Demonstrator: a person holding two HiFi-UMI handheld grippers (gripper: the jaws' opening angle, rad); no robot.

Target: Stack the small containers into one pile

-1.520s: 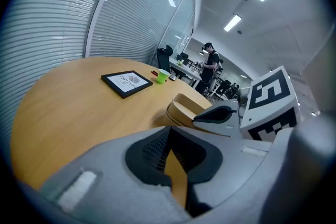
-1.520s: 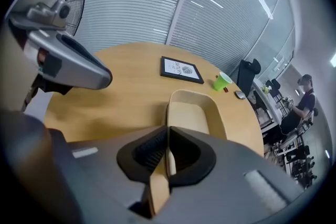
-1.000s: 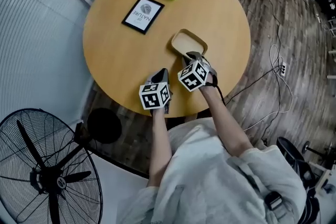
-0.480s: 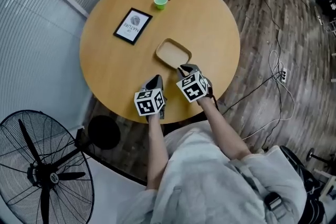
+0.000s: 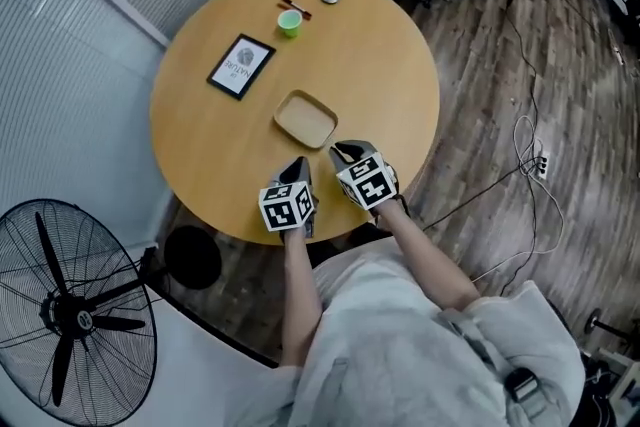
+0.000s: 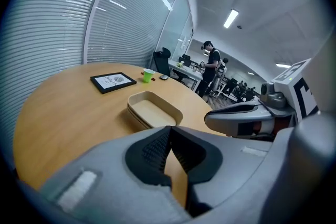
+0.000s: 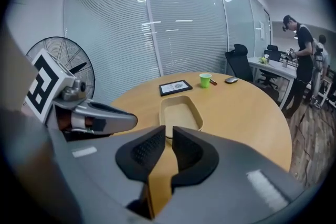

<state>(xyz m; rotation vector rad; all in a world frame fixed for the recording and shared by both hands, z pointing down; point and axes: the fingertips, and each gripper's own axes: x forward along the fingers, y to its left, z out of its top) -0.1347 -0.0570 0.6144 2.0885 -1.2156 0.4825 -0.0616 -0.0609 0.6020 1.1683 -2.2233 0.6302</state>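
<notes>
Both forearms reach forward side by side, holding the grippers over the near edge of the table. The left gripper has its jaws pressed together and empty. The right gripper has its jaws a thin slit apart, with nothing between them.

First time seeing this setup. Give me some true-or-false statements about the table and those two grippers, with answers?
The beige containers sit nested in one pile. True.
The left gripper clamps a container. False: its jaws are together on nothing.
The green cup stands inside the pile. False: it stands apart, far across the table.
A fan stands on the floor beside the table. True.
</notes>
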